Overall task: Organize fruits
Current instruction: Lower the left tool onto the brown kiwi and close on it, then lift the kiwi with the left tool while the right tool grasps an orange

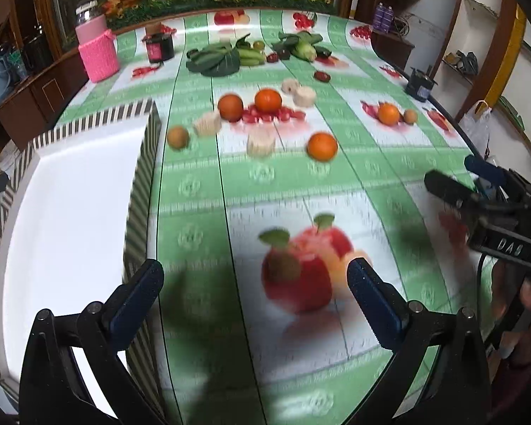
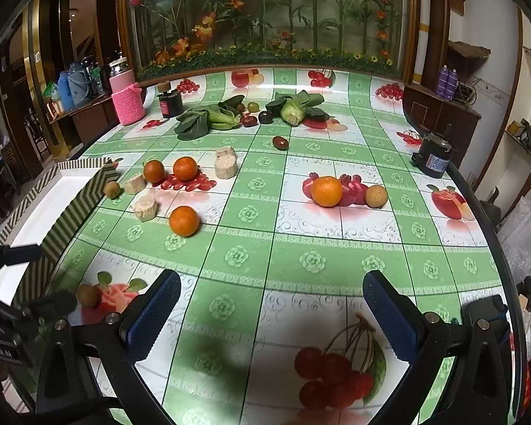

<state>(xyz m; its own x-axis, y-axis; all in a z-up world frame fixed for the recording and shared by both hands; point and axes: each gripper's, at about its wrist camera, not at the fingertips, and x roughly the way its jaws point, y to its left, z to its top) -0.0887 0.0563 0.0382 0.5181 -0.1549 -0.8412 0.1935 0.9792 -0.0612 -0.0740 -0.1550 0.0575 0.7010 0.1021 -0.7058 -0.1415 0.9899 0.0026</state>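
Note:
Several oranges lie on the fruit-print tablecloth: two side by side (image 2: 185, 168), one nearer (image 2: 184, 221), one to the right (image 2: 326, 191) next to a small brown fruit (image 2: 376, 196). Another brown fruit (image 1: 283, 265) rests on a printed apple, just ahead of my left gripper (image 1: 255, 301), which stands open and touches nothing. Beside it at the left stands a white tray with a striped rim (image 1: 99, 120), with a third brown fruit (image 1: 177, 137) by its far corner. My right gripper (image 2: 270, 315) is open over bare cloth. It also shows at the right edge of the left wrist view.
Beige cut chunks (image 2: 145, 207) lie among the oranges. Leafy greens (image 2: 209, 120), a cabbage (image 2: 293, 109) and dark red fruits (image 2: 280, 142) sit further back. A pink knit-covered jar (image 2: 127, 102), a dark jar (image 2: 171, 104) and a black can (image 2: 433, 159) stand near the table's edges.

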